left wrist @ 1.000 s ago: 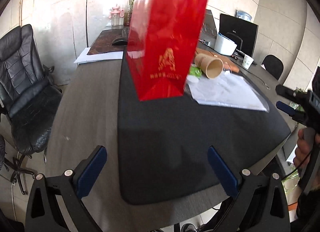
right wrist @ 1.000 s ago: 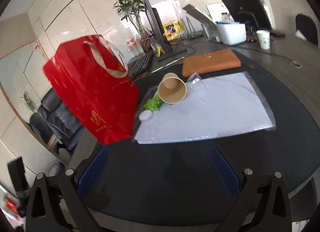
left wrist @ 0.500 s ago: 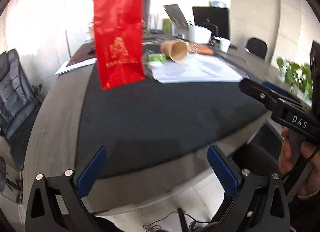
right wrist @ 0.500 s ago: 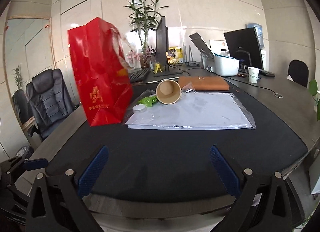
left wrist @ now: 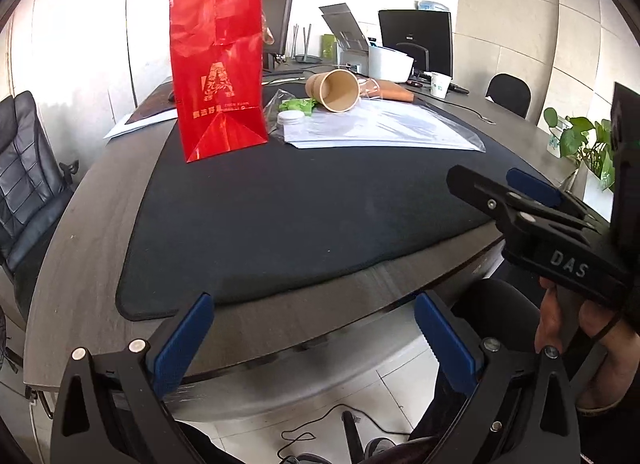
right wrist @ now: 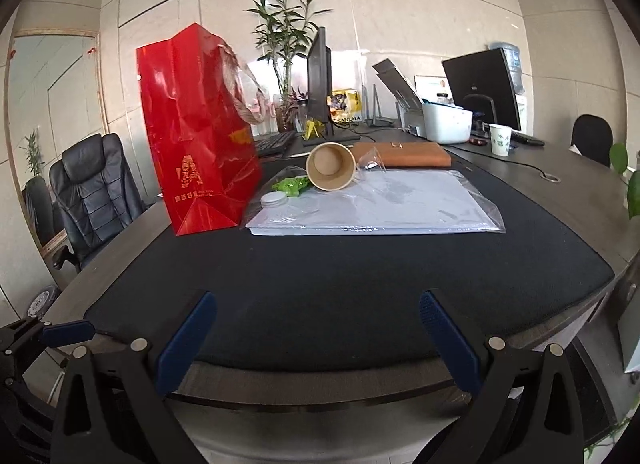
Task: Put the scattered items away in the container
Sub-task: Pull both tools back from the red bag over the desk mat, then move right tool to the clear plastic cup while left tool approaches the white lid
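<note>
Setting: An office table covered by a black mat, both hand-held grippers drawn back past its near edge.

Container: A red gift bag stands upright at the mat's far left, rope handle draped over its open top; nothing visibly added to it.

Scattered items: A paper cup lies on its side, mouth toward the camera, on a plastic-sleeved sheet of paper. A green wrapper and a white round lid sit just beside the cup, between it and the bag. A brown notebook lies behind the sheet.

Left gripper: Fingers released and wide apart, holding nothing, hanging below the table edge over the floor.

Right gripper: Fingers likewise spread and empty, level with the near rim of the mat. In the left view a person's hand grips its handle.

What changed: Over the last second both cameras dropped from a high, steep look at the mat to a low view from off the table, while the bag and items stayed where they were.

Meaning for the task: Probably a reset before the first pick; no item appears packed, and every piece lies well apart from both grippers, so a long reach forward comes next.
</note>
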`<state>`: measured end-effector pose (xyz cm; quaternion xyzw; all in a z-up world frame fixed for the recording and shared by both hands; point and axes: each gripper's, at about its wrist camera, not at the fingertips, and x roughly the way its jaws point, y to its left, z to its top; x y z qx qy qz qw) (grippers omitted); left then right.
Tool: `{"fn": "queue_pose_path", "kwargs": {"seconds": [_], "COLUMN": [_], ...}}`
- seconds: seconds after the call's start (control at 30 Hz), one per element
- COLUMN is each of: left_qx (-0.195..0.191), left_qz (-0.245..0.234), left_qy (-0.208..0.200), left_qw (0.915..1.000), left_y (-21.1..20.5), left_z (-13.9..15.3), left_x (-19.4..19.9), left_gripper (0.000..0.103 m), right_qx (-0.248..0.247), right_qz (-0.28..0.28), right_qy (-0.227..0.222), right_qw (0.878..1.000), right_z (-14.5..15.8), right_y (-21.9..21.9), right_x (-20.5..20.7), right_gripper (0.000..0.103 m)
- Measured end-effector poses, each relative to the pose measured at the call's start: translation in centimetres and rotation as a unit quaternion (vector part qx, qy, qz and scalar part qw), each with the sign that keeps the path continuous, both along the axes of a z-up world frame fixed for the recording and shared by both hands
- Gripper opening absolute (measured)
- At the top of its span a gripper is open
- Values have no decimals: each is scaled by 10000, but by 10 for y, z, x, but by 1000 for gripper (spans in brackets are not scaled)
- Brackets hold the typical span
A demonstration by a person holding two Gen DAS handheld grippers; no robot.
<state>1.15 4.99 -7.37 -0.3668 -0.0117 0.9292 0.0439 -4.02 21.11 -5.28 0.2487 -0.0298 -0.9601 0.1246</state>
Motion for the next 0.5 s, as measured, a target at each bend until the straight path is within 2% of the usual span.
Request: {"fn": "queue_pose_path", "kwargs": {"seconds": [0.13,0.27,0.5], "left_qx": [48,223,200], "left_qz": [-18,23,54], "left_qy": [73,-110,-39], "left_qw": [10000,9997,9998], "left_y": [0,-3,-2], "left_z": [1,-7,-2], "left_x": [4,0,-7], "left_gripper": [103,103,103], "right_qx": [-89,-135,-251], "right_qz": [-121,-175,-214], "right_qy": [-100,-295,-305], "right_qw": [9998,9993,9990], "right_z": [-5,-12,-11], "right_y": [9,13,21], "right_x": [-2,-8,-13], "right_gripper": [103,103,103]}}
